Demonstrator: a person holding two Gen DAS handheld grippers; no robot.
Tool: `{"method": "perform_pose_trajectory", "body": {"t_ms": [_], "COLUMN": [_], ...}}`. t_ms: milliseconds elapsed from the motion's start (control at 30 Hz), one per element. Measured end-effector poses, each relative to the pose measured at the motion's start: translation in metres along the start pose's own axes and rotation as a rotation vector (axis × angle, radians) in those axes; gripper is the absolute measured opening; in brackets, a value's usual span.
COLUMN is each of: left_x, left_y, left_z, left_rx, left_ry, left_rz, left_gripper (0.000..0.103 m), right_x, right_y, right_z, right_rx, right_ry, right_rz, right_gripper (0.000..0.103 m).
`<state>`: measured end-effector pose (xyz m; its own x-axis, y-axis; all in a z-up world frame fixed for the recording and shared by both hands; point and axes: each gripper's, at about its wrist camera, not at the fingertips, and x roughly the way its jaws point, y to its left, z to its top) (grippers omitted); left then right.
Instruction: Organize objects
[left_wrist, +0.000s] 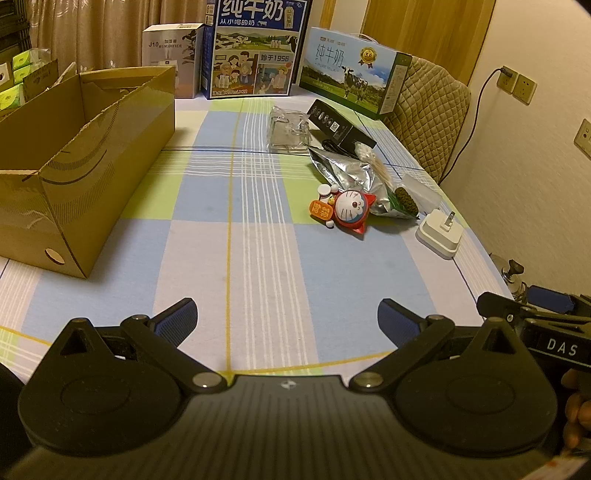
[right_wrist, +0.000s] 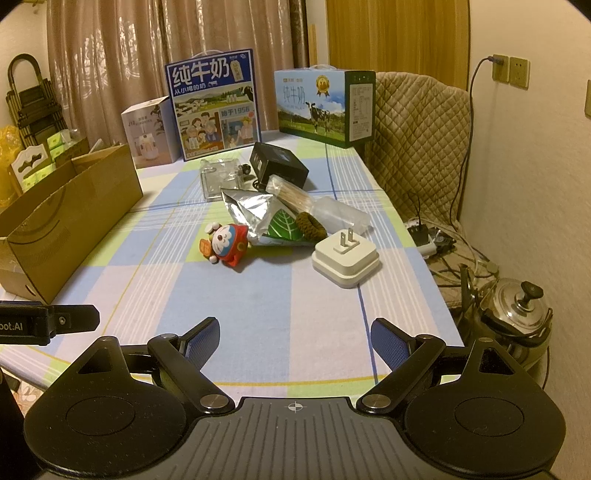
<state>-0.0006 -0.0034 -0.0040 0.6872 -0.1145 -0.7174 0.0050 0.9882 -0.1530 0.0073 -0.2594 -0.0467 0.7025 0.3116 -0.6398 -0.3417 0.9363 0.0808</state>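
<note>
Blue-padded, my left gripper (left_wrist: 287, 321) and right gripper (right_wrist: 294, 341) both gape wide over the checked cloth (right_wrist: 258, 295); beyond lie the white plug (right_wrist: 345, 264), red toy (right_wrist: 226, 245) (tipped over) and cardboard box (left_wrist: 74, 177), far left

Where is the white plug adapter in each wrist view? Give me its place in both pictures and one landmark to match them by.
Left wrist view: the white plug adapter lies right of centre near the table's right edge, prongs up, just right of the cat figurine.
Right wrist view: it lies near centre, right of the same figurine, in front of the foil bag.
Shared landmark: the blue milk carton standing at the table's far end.
</note>
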Motion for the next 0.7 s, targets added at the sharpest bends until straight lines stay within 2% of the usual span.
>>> {"method": "perform_pose_trajectory", "body": {"t_ms": [167,333,500,700], "left_x": [-0.001,0.000,0.008,0.022], "left_y": [0.002,0.005,0.008,0.002], "left_z": [0.003,0.012,0.027,0.051], "left_rx": [-0.022,-0.016,-0.015,0.027], "left_ry": [0.010,0.003,-0.005,-0.056], "left_rz": [-0.032,-0.036,-0.050,-0.074], "left_gripper": [0.102,0.102,0.102,0.102], "right_x": [-0.003,-0.009,-0.022,-0.023], "right_y": [0.001,-0.006,-0.009,-0.034], "right_z": [0.001,0.012,0.037,0.068], "right_rx": [-0.002,0.042,-0.055,-0.093], "right_ry": [-0.011,-0.024,-0.089,-0.120], "right_rz": [-0.007,0.027,-0.020,-0.013], "right_gripper": [0.087,0.087,0.087,0.087]}}
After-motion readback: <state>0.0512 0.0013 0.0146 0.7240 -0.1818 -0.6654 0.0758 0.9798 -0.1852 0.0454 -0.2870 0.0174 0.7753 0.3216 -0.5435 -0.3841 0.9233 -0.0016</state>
